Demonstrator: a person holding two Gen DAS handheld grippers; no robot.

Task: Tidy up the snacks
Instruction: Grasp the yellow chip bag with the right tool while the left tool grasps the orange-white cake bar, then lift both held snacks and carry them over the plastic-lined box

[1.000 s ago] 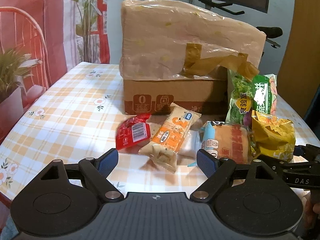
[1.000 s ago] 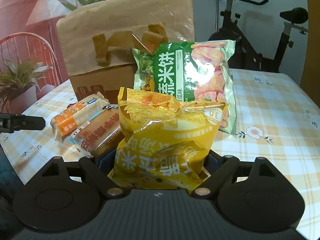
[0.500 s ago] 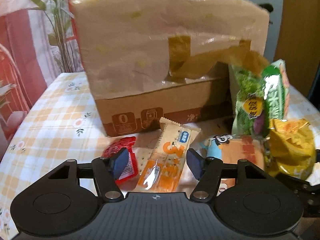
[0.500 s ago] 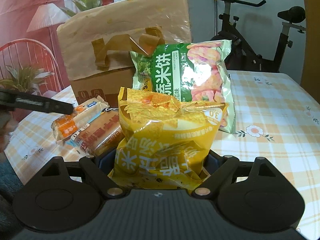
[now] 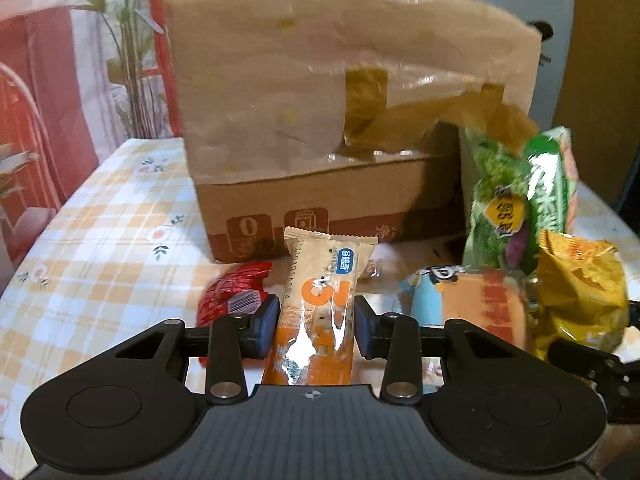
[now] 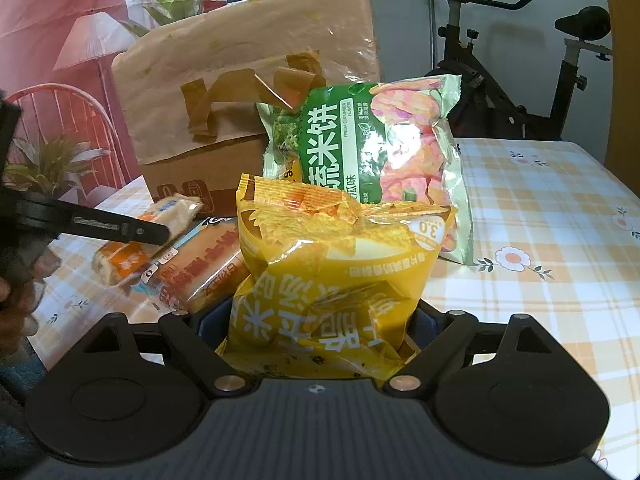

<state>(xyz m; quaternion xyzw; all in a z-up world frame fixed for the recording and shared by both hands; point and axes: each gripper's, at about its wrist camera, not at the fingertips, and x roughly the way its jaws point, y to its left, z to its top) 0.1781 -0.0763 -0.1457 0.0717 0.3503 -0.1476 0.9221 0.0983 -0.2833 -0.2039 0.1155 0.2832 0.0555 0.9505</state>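
On a checked, flower-printed tabletop (image 5: 104, 240), a large cardboard box (image 5: 320, 208) draped in brown paper stands behind a cluster of snacks. Only the right wrist view shows an exercise bike (image 6: 520, 92) beyond the tabletop, and the full front of a green rice-cracker bag (image 6: 372, 160) leaning on the box. Only the left wrist view shows a small red packet (image 5: 234, 296) lying just left of the left gripper (image 5: 314, 326). The right gripper (image 6: 320, 320) stands wide, with a crumpled yellow snack bag (image 6: 340, 272) filling the space between its fingers. The left gripper's jaws are closing on an orange-and-beige snack bar (image 5: 320, 308), which lies lengthwise between the blue pads (image 5: 266, 326), nearly touching both. A wrapped bread roll (image 5: 476, 308) lies just right of it.
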